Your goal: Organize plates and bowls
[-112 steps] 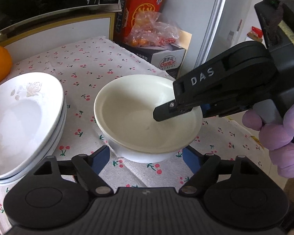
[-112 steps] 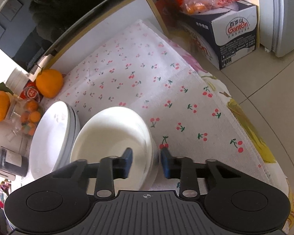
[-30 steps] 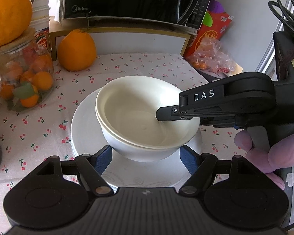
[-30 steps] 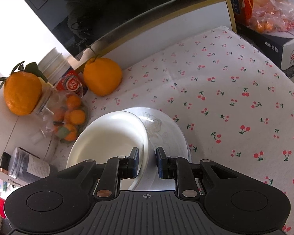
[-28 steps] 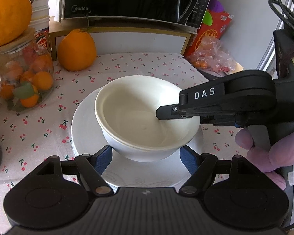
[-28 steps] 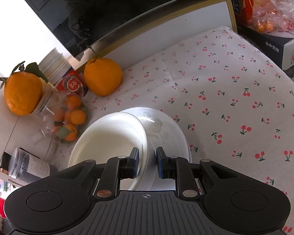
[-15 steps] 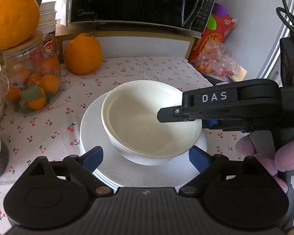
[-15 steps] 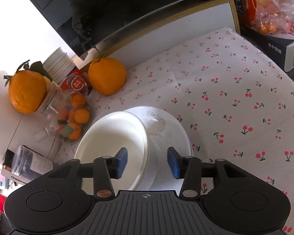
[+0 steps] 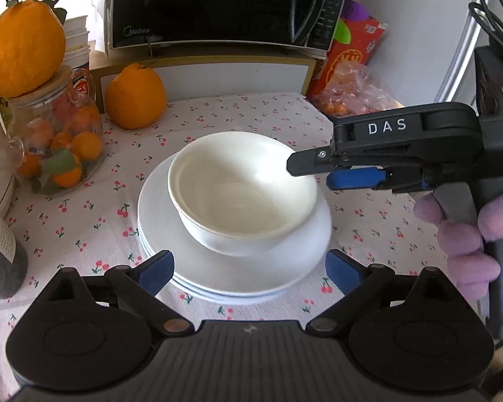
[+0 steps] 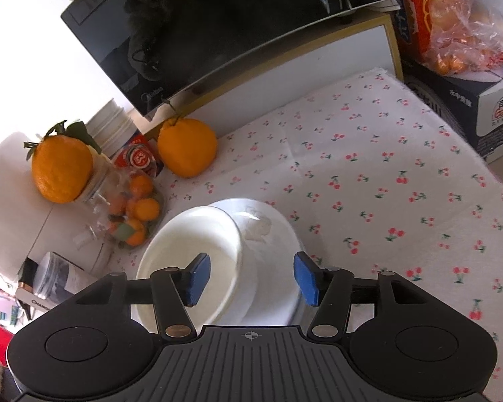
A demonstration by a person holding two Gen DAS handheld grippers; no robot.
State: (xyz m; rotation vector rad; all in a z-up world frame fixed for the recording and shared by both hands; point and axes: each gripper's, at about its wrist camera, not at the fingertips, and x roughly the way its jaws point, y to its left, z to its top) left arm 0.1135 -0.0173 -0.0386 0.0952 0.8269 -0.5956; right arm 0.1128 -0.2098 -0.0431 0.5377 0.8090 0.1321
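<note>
Bowls nested on plate stack, both tools clear of them.

Worktop (image 9: 238,107) under cherry cloth, cut off by frame edges. Plates (image 9: 251,268) stacked centre; count unclear. Bowls (image 9: 241,191) nested on top. Left tool (image 9: 248,269) at 6 o'clock, spread wide, empty. Right tool (image 10: 251,279) jaws opening, straddling the bowl rim untouched; the left view hides one finger.

Your left gripper (image 9: 249,269) stands wide, gripping nothing; your right gripper (image 10: 250,278) points left, jaws opening, nothing pressed between them.
</note>
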